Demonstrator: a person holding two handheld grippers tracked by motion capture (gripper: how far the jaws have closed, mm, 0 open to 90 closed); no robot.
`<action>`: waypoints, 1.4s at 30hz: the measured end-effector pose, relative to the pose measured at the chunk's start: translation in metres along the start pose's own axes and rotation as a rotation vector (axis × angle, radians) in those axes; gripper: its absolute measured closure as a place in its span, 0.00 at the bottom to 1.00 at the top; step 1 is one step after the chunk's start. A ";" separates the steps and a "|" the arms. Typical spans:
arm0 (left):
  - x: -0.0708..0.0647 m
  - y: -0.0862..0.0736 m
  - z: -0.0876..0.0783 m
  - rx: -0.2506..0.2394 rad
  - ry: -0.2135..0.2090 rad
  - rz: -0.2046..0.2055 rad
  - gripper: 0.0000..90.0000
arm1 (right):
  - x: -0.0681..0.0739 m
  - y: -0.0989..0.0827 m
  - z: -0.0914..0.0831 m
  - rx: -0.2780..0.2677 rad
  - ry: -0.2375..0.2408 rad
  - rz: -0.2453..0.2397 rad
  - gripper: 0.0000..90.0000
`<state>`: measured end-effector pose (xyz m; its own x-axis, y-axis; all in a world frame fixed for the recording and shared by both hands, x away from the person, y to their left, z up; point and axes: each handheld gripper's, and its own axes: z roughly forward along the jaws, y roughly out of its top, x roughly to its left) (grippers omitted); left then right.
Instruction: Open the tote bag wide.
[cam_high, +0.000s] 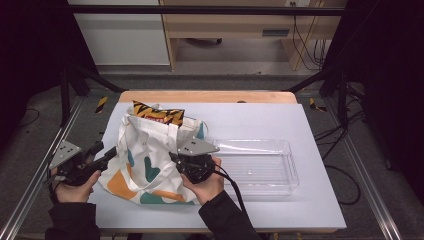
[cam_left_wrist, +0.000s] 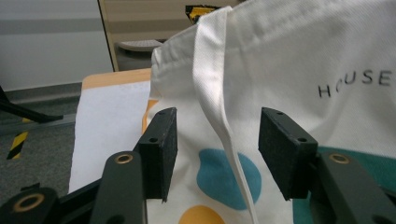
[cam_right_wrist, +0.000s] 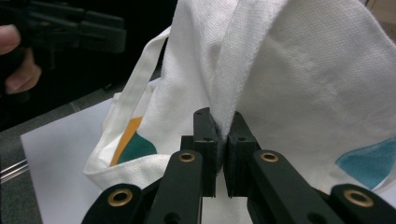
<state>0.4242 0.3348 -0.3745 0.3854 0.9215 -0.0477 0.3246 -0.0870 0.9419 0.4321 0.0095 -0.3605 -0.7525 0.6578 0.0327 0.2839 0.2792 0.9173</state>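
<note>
lies left of centre in the high view: a white tote bag (cam_high: 150, 160) with teal and orange blobs, slumped on the white table cover (cam_high: 280, 210), a tiger-striped packet (cam_high: 159, 113) poking from its mouth at the upper edge. soft, thin canvas by the look of it; folds and sags wherever unsupported, so likely light but floppy, nothing stiff to push against. probably not slippery given the coarse weave, and not fragile.

right gripper (cam_right_wrist: 222, 140), low centre of its own view, clamped tight on a fold of the bag's cloth, pads pressed together with fabric rising between them. left gripper (cam_left_wrist: 217, 149) about half open, pads apart, the bag's strap (cam_left_wrist: 219, 112) hanging between them untouched.

best taken at the hemmed rim or the strap, where doubled stitching should hold without slipping through. a clear plastic tray (cam_high: 260, 165) sits just right of the bag.
</note>
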 end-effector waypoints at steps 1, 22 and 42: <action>0.001 0.001 0.002 0.000 0.003 0.004 0.51 | 0.001 -0.001 -0.001 0.000 0.004 -0.001 0.95; 0.007 0.005 0.041 0.110 -0.017 0.030 0.85 | 0.016 -0.021 -0.002 0.017 0.083 -0.042 0.95; 0.008 -0.014 -0.003 0.099 -0.029 0.014 0.95 | 0.009 -0.041 0.001 0.010 0.092 0.040 0.86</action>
<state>0.4203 0.3441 -0.3877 0.4151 0.9086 -0.0453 0.4017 -0.1384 0.9052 0.4140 0.0049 -0.3986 -0.7919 0.6014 0.1061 0.3203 0.2610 0.9107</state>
